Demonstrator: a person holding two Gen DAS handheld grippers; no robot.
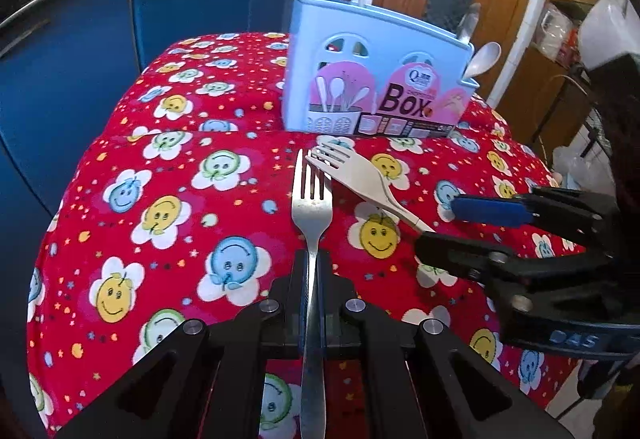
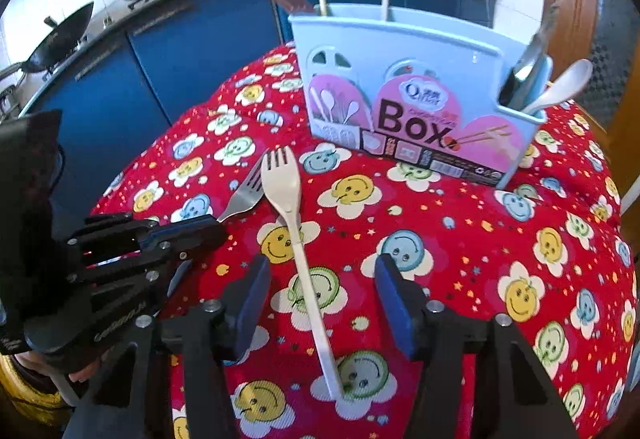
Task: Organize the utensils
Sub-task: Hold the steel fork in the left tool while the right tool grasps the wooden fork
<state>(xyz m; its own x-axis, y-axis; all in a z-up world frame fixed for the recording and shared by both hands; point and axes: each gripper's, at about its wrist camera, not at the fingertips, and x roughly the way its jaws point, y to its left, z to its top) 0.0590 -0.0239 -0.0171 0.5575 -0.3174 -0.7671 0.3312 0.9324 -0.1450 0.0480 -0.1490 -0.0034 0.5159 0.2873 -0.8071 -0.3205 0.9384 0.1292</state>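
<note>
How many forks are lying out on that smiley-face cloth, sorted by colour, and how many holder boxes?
Metal fork, clamped in the left gripper: 1
White plastic fork, lying between the open right gripper's fingers: 1
Blue utensil box: 1
Total: 3

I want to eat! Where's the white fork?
The white fork lies on the red cloth, between the right gripper fingers, before the blue box.
</note>
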